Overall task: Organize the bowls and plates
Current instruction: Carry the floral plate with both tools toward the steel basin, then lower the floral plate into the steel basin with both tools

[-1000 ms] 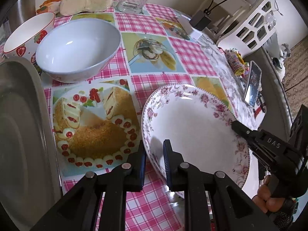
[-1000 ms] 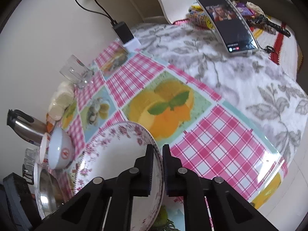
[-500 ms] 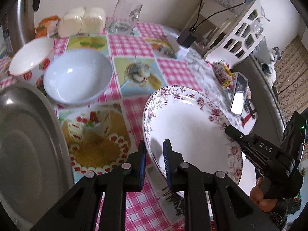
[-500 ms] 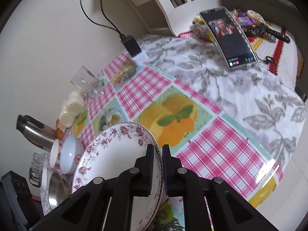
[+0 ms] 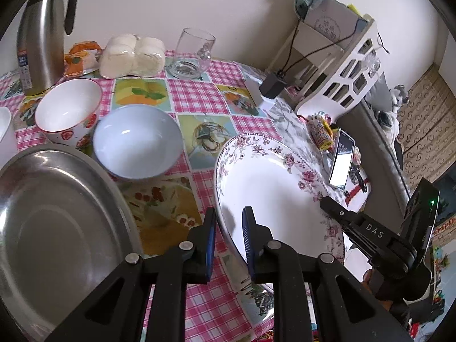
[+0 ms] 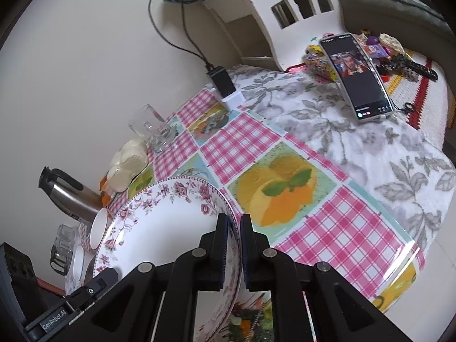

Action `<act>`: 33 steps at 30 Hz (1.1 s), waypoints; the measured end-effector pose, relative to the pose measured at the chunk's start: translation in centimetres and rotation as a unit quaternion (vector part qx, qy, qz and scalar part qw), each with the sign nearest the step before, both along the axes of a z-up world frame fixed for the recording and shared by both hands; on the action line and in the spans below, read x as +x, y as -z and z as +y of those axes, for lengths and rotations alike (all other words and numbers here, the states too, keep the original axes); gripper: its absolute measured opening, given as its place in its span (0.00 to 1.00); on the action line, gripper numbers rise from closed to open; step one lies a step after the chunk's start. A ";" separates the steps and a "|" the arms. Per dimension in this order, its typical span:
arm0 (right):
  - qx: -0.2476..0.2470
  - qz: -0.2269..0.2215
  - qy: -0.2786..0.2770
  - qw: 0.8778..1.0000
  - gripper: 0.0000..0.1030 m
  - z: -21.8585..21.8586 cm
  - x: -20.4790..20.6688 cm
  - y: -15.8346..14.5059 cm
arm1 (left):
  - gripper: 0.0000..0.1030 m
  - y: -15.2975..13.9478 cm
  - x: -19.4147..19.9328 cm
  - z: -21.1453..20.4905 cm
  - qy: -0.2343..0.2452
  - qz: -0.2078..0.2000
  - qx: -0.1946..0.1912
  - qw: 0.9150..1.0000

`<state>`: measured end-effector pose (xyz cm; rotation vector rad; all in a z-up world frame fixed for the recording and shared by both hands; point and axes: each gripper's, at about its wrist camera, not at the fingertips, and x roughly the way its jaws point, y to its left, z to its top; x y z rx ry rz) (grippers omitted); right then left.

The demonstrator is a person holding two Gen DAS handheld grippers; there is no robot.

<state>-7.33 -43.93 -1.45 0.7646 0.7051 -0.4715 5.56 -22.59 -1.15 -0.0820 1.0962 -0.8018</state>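
Plate [image 5: 268,182]: floral rim, white centre, tilted, held clear of the table [image 5: 199,97] over its near edge, by both grippers.
Left gripper [image 5: 228,236]: clamped on plate's near-left rim, one finger under, one on top.
Right gripper [image 6: 234,242]: pinching plate's opposite rim, jaws nearly together; in the left view it comes in from lower right.
Blue bowl [image 5: 136,141]: on table left of plate, apart from it, upright, empty.
Strawberry bowl [image 5: 68,111]: just behind-left of blue bowl, touching or nearly, can't tell.
Steel tray [image 5: 57,228]: at table's left edge, rim just beside blue bowl.
Flask [image 5: 41,34]: far-left corner, upright.
Glass [image 5: 193,54]: far edge by wall.
Buns [image 5: 132,55]: bagged, between flask and glass.
Phone [image 6: 356,75]: on grey floral cloth at right end, screen lit.
Rack [image 5: 342,65]: white, behind phone.
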 end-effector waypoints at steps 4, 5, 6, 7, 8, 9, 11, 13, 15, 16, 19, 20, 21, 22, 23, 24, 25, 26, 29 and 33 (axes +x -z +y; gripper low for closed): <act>-0.009 0.003 -0.013 1.000 0.09 1.4 0.9 -0.4 | 0.18 -0.4 0.7 1.7 -0.012 0.004 -0.010 1.000; -0.010 0.003 -0.016 1.000 0.09 1.7 1.1 -0.4 | 0.18 -0.5 0.8 2.1 -0.014 0.004 -0.011 1.000; -0.011 0.004 -0.020 1.000 0.09 2.0 1.4 -0.4 | 0.18 -0.6 1.0 2.6 -0.017 0.003 -0.012 1.000; -0.011 0.005 -0.024 1.000 0.09 2.4 1.7 -0.5 | 0.18 -0.7 1.1 2.9 -0.020 0.004 -0.012 1.000; -0.012 0.005 -0.027 1.000 0.09 2.8 1.9 -0.5 | 0.18 -0.7 1.3 3.4 -0.023 0.005 -0.013 1.000; -0.014 0.005 -0.031 0.999 0.09 3.2 2.2 -0.6 | 0.18 -0.8 1.5 3.9 -0.026 0.006 -0.014 1.000; -0.020 0.006 -0.038 0.999 0.09 4.2 2.8 -0.9 | 0.18 -0.9 1.9 4.9 -0.033 0.008 -0.015 0.999; -0.024 0.007 -0.047 0.999 0.09 5.2 3.5 -1.1 | 0.18 -1.0 2.3 5.9 -0.039 0.007 -0.014 0.999; -0.027 0.008 -0.056 0.998 0.09 6.3 4.2 -1.3 | 0.18 -1.2 2.6 6.9 -0.046 0.006 -0.014 0.999; -0.028 0.008 -0.059 0.998 0.09 6.7 4.5 -1.4 | 0.18 -1.2 2.8 7.4 -0.050 0.006 -0.013 0.999; -0.032 0.010 -0.072 0.997 0.09 8.1 5.5 -1.6 | 0.18 -1.4 3.4 9.1 -0.060 0.005 -0.012 0.998; -0.033 0.011 -0.077 0.996 0.09 8.6 5.8 -1.7 | 0.18 -1.4 3.5 9.6 -0.063 0.005 -0.011 0.998; -0.035 0.012 -0.082 0.996 0.09 9.1 6.1 -1.8 | 0.18 -1.4 3.7 10.1 -0.067 0.005 -0.012 0.998; -0.036 0.013 -0.087 0.996 0.09 9.7 6.4 -1.8 | 0.18 -1.4 4.0 10.8 -0.071 0.008 -0.013 0.997; -0.037 0.013 -0.090 0.995 0.09 10.2 6.7 -1.9 | 0.18 -1.4 4.3 11.4 -0.076 0.010 -0.015 0.997; -0.039 0.015 -0.095 0.995 0.09 10.7 7.0 -1.9 | 0.18 -1.3 4.4 11.9 -0.080 0.013 -0.016 0.997; -0.039 0.015 -0.099 0.994 0.09 11.2 7.3 -1.8 | 0.18 -1.3 4.7 12.4 -0.085 0.015 -0.017 0.996; -0.040 0.016 -0.103 0.994 0.09 11.6 7.5 -1.8 | 0.18 -1.2 4.8 12.9 -0.090 0.017 -0.016 0.996; -0.045 0.019 -0.117 0.992 0.09 13.2 8.3 -1.8 | 0.18 -1.1 5.4 14.5 -0.103 0.022 -0.017 0.994; -0.050 0.025 -0.138 0.989 0.09 15.5 9.4 -1.5 | 0.18 -0.7 6.2 17.0 -0.124 0.036 -0.019 0.991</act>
